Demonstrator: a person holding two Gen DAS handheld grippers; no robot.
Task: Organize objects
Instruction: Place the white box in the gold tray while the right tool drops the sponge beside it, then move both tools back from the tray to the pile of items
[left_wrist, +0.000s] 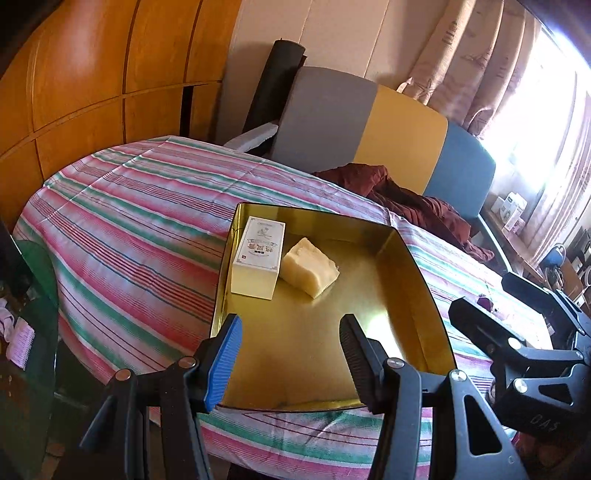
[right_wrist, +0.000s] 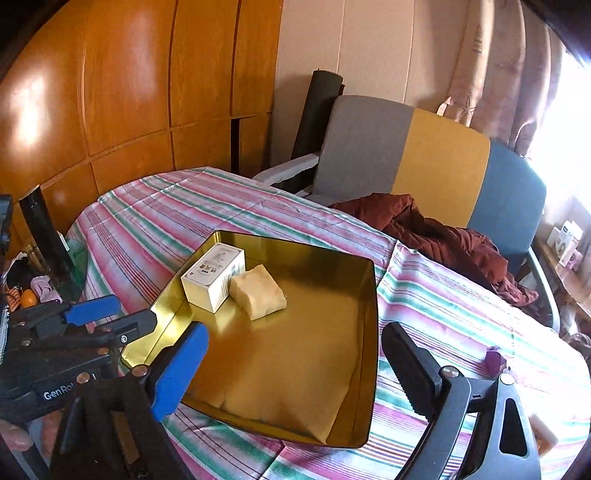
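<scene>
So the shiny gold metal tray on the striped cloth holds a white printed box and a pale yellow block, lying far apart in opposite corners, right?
Not quite. In the gold metal tray, the white printed box and pale yellow block lie side by side, touching, as the right wrist view shows.

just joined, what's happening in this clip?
A person with tongs in each hand is sorting items into a gold tin on a striped tablecloth. A white box and a pale yellow block already lie inside, touching. Both tongs hover at the tin's near edge, empty: left tongs part open, right tongs wide.
</scene>
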